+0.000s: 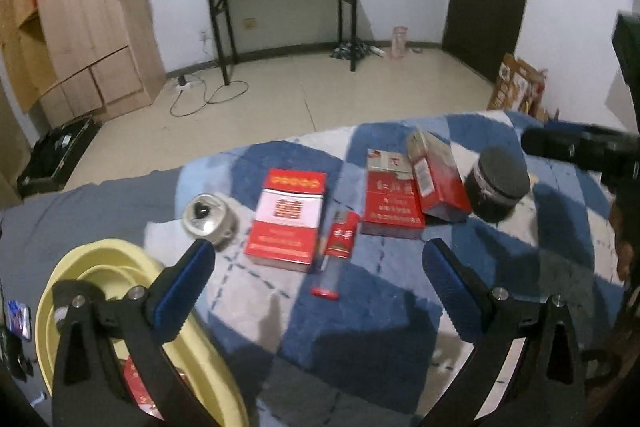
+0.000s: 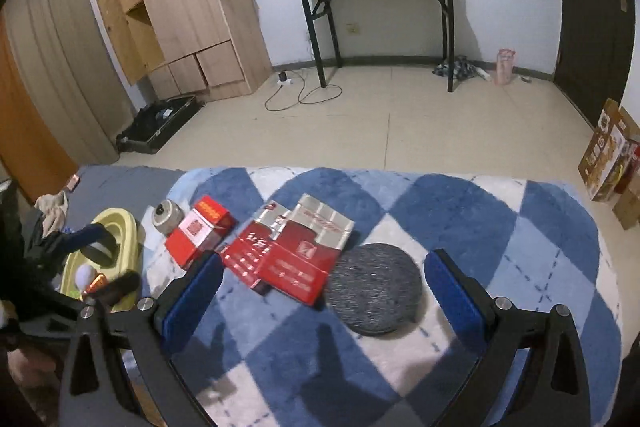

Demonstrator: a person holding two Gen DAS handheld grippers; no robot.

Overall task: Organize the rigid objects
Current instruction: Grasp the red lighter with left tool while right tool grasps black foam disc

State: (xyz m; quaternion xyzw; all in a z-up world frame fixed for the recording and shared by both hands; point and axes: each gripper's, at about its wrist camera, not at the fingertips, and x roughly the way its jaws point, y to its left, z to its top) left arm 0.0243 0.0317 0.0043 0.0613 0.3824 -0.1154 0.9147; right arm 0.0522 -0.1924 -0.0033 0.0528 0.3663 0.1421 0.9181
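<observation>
On the blue-and-white checked blanket (image 1: 360, 327) lie a red and white box (image 1: 286, 219), a red lighter (image 1: 338, 251), a second red box (image 1: 390, 193), a third red box (image 1: 438, 177) tilted against it, a dark round jar (image 1: 498, 185) and a small silver can (image 1: 206, 217). My left gripper (image 1: 316, 267) hangs open above the lighter, holding nothing. In the right wrist view my right gripper (image 2: 324, 279) stands open over the jar's dark lid (image 2: 374, 289) and the red boxes (image 2: 294, 259); the pads touch nothing. A yellow basin (image 1: 128, 311) sits at the left with red items inside.
Beyond the blanket's far edge is bare tiled floor (image 2: 380, 123) with a black folding table (image 2: 380, 19), a wooden cabinet (image 2: 192, 11), a cable and an open black case (image 2: 160, 123). Cardboard boxes (image 2: 612, 155) stand at the right. The other gripper's dark body (image 1: 584, 147) reaches in from the right.
</observation>
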